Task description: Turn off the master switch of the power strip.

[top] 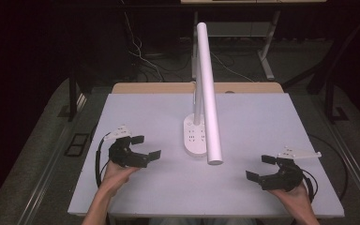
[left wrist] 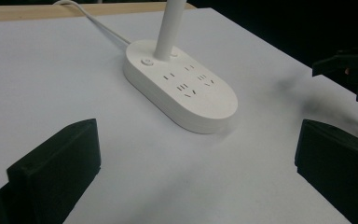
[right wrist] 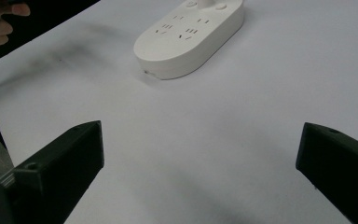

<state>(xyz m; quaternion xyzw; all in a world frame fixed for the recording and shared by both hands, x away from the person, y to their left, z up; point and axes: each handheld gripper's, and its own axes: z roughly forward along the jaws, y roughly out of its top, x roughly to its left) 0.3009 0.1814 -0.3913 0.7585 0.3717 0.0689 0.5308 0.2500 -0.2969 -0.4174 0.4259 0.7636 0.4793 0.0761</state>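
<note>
White lamp (top: 208, 89): one | left tool (top: 146, 146): spread, empty | right tool (top: 259, 168): spread, empty

light: bright table (top: 136, 112), dark surround | shadows: soft | focus: slightly blurred

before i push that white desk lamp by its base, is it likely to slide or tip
The desk lamp would probably slide: its oval socket base is wide, flat and smooth on the table. Its long lamp bar sits high and overhangs, so a shove up there might tip it. Its cord may drag.
</note>
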